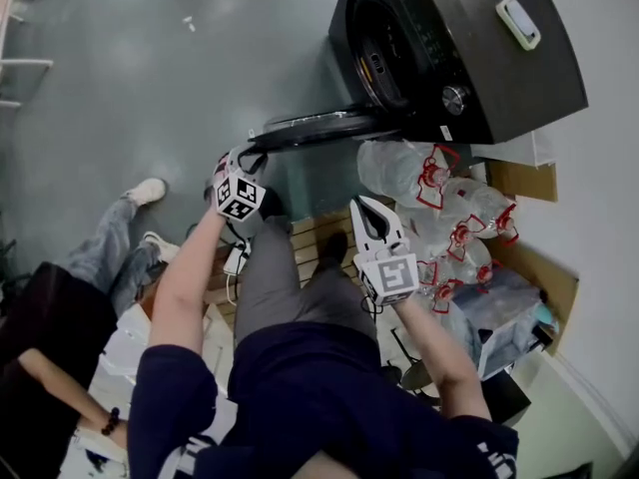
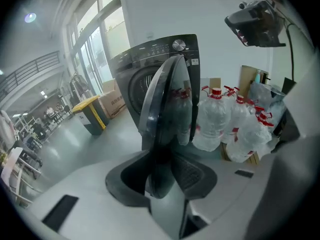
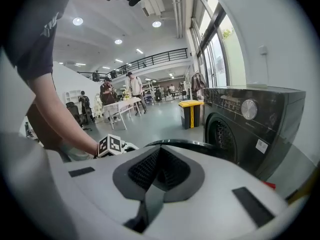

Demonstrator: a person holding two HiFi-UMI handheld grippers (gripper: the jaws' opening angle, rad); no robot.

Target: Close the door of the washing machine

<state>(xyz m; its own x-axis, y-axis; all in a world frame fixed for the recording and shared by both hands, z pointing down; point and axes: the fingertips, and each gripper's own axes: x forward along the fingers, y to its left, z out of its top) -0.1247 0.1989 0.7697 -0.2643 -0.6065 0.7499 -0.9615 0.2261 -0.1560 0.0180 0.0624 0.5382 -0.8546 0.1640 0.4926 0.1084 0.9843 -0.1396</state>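
Nothing legible anywhere. The print on the washing machine (image 3: 260, 129) control panel (image 3: 227, 104) is too small to read, and so is the white sticker (image 3: 261, 145) on its front. Red characters on the cardboard box (image 2: 112, 103) are blurred, and the white print on the person's sleeve (image 3: 50, 21) can't be read.

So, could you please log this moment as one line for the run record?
door: open | left gripper: clamped on door edge | right gripper: shut, empty

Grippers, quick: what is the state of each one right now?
Left gripper: closed on the washing machine door edge.
Right gripper: closed, empty.
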